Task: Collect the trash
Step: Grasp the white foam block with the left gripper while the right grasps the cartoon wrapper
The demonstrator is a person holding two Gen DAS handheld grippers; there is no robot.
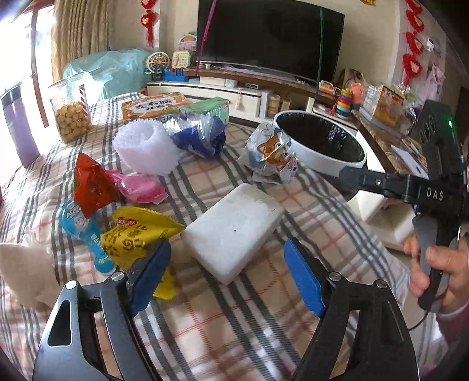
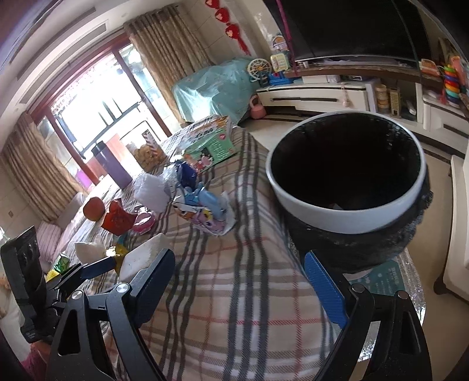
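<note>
Home living room, large dark television (image 1: 269,38) on a low white media cabinet (image 1: 234,91) ahead of the tool, beige curtains (image 2: 164,58) at a sliding glass door (image 2: 96,117), red hanging decorations (image 1: 149,20), children's toys (image 1: 344,102), plaid-covered bench (image 1: 222,316).

— Where's the light coming from?
— Daylight through the big window (image 2: 96,117); its panes are blown out to white in the right wrist view, and the upper left corner of the left wrist view is washed out too.
— Any glare?
— The television (image 1: 269,35) screen stays dark, and the trash bin (image 2: 346,173) interior is pure black, no detail.
— Sharpness?
— The plaid tablecloth (image 2: 234,293) smears near the table's close edge. Fisheye bending curves the curtain (image 2: 167,47) and blackens the corners.
</note>
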